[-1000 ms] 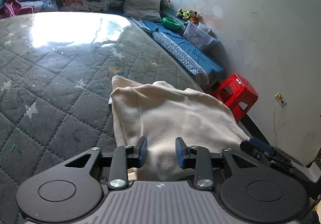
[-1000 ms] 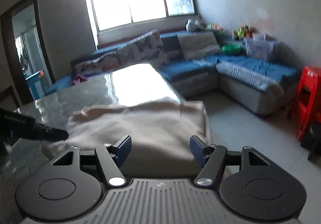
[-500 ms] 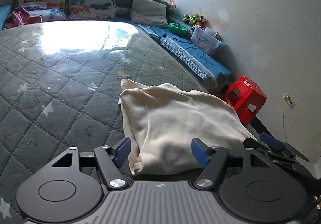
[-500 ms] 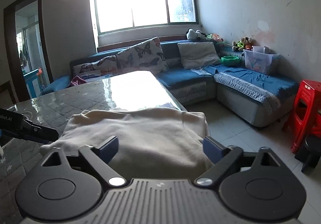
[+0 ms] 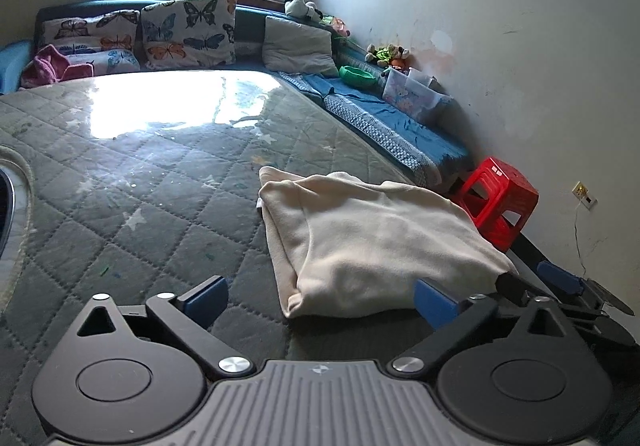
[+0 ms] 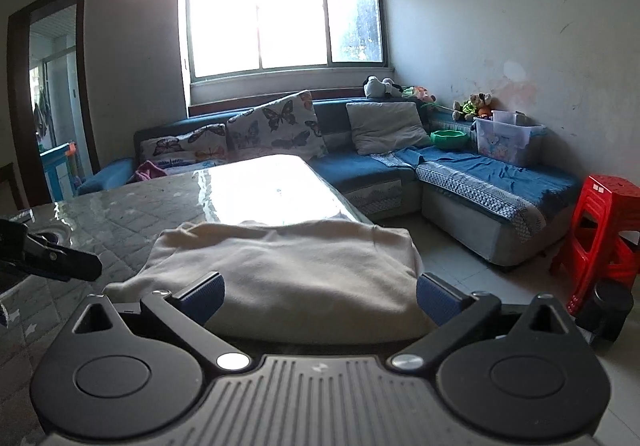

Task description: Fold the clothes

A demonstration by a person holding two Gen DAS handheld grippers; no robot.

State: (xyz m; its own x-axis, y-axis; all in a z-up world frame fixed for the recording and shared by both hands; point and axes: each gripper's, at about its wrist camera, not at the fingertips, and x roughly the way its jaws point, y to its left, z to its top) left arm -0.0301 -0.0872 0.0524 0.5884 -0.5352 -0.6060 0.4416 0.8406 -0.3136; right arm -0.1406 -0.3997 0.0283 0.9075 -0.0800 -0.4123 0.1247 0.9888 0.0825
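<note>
On the left, the left gripper hangs with its jaws spread wide, empty, just short of the near edge of the cream garment. That garment lies folded into a compact rectangle at the right edge of the quilted worktop (a red stool stands beyond). The right gripper is equally wide and empty over the same bundle. The fold looks finished and released; next would be smoothing it or fetching another piece.
</note>
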